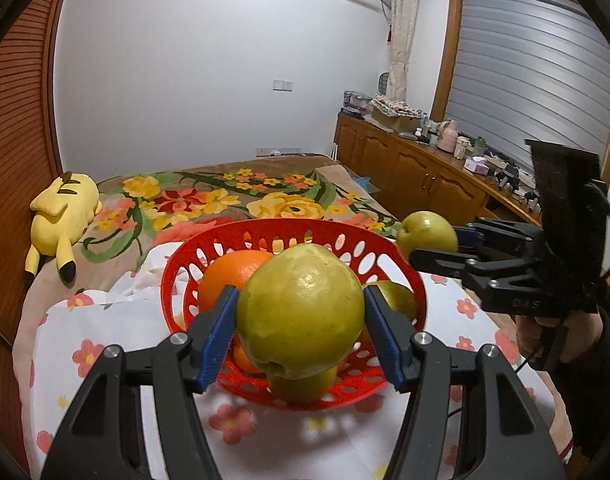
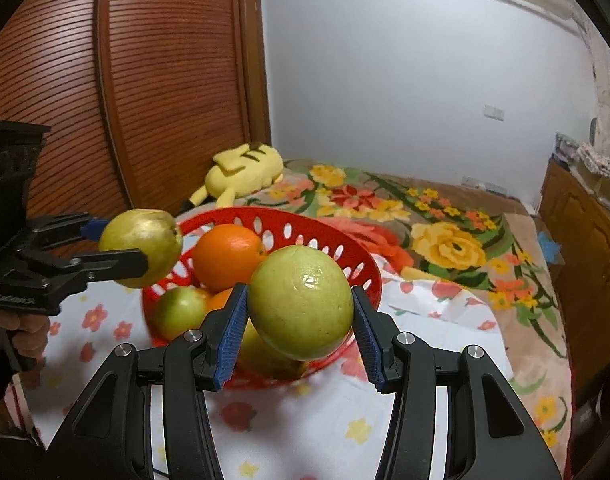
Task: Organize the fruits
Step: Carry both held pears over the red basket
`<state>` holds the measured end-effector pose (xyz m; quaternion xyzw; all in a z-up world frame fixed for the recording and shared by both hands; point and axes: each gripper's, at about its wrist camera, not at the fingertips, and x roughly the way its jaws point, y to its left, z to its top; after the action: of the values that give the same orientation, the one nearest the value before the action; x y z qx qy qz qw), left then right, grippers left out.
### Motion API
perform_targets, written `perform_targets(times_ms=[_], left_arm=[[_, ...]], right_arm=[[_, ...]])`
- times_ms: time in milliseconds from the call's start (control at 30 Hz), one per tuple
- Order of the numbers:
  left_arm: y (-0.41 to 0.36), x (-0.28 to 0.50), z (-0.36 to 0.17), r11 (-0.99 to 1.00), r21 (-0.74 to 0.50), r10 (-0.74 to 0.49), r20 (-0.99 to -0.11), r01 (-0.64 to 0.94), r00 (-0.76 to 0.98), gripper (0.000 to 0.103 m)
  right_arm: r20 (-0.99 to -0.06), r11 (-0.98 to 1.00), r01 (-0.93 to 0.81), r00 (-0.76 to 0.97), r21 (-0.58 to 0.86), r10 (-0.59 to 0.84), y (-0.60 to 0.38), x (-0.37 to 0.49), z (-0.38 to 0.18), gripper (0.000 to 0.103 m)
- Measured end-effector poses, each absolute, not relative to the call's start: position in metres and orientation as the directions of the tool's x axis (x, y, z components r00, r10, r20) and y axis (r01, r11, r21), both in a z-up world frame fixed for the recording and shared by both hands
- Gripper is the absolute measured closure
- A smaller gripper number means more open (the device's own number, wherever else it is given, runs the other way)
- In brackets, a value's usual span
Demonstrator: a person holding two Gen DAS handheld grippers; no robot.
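A red perforated basket point(image 1: 185, 264) point(image 2: 325, 228) sits on a flowered cloth on the bed and holds an orange point(image 1: 233, 276) point(image 2: 227, 256) and green fruit point(image 2: 179, 312). My left gripper point(image 1: 301, 320) is shut on a yellow-green pear point(image 1: 301, 312) held just above the basket's near side; this pear also shows in the right wrist view point(image 2: 143, 246). My right gripper point(image 2: 301, 320) is shut on another green pear point(image 2: 301, 302), held over the basket's near rim; it also shows at the basket's right in the left wrist view point(image 1: 427, 236).
A yellow plush toy point(image 1: 63, 216) point(image 2: 245, 172) lies at the bed's far left by the wooden wardrobe point(image 2: 105, 100). A wooden sideboard point(image 1: 425, 172) with bottles and boxes runs along the right wall. The white flowered cloth point(image 1: 105, 352) covers the near bed.
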<state>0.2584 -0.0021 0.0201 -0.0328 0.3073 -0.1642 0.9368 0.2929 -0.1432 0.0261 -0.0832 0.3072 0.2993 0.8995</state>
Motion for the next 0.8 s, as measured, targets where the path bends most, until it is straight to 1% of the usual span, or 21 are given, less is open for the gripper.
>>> perform_targets(times_ms=[167, 400, 700, 800], left_arm=[[0.004, 0.272, 0.015, 0.947, -0.17, -0.321, -0.573, 0.274, 0.754, 0.041], [0.006, 0.28, 0.011, 0.947, -0.175, -0.321, -0.582, 0.27, 0.747, 0.041], [0.0, 0.292, 0.009, 0.944, -0.169, -0.327, -0.584, 0.283, 0.743, 0.041], [-0.002, 0.295, 0.008, 0.945, -0.168, -0.326, -0.587, 0.282, 0.741, 0.041]], right_arm=[[-0.651, 0.788, -0.615, 0.582, 0.039, 0.487, -0.131, 0.324, 0.014, 0.052], [-0.701, 0.776, -0.629, 0.534, 0.045, 0.473, -0.126, 0.344, -0.002, 0.052], [-0.717, 0.782, -0.618, 0.509, 0.08, 0.476, -0.129, 0.355, -0.011, 0.051], [-0.715, 0.787, -0.612, 0.515, 0.079, 0.472, -0.13, 0.357, -0.012, 0.049]])
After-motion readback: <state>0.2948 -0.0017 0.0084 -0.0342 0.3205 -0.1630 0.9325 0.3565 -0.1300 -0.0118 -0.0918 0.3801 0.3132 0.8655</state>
